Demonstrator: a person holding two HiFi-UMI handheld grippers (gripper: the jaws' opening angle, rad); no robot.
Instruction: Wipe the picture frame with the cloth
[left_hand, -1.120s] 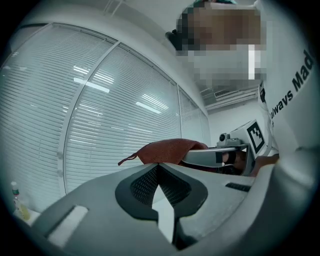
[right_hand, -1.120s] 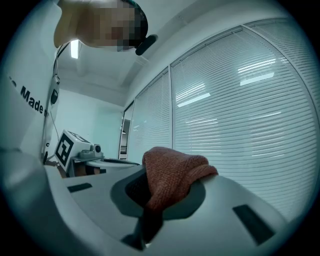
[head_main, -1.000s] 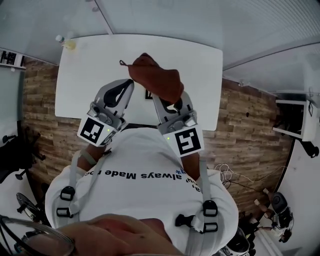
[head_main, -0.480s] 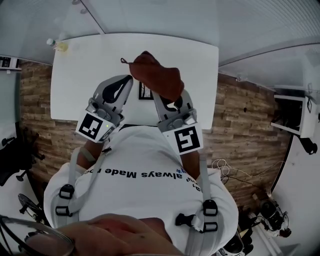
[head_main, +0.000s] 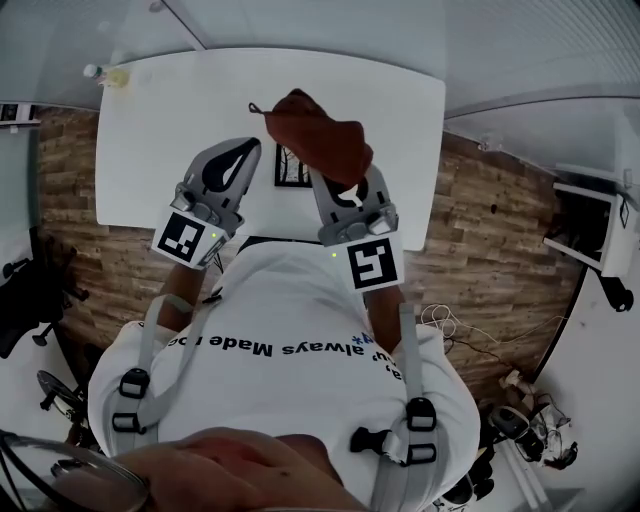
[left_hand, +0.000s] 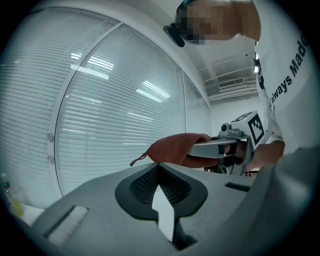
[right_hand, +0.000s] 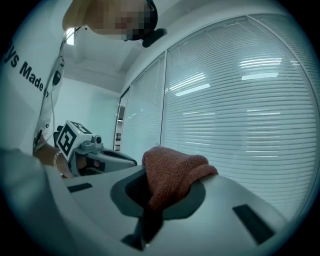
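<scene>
My right gripper (right_hand: 150, 200) is clamped on the cloth (right_hand: 172, 172), which bunches over the tips. My left gripper (left_hand: 159, 172) is closed on nothing. The frame (head_main: 290, 168) sits on the table (head_main: 150, 130) between both grippers, partly hidden by the cloth. My right looks nearer, so I'd bring it down onto the frame.

The cloth (head_main: 318, 138) and right hand-held gripper (head_main: 330, 185) covered most of the picture frame (head_main: 288, 168), leaving a dark sliver. A small item (head_main: 110, 76) on the desk's (head_main: 170, 110) far corner was too tiny to identify.
</scene>
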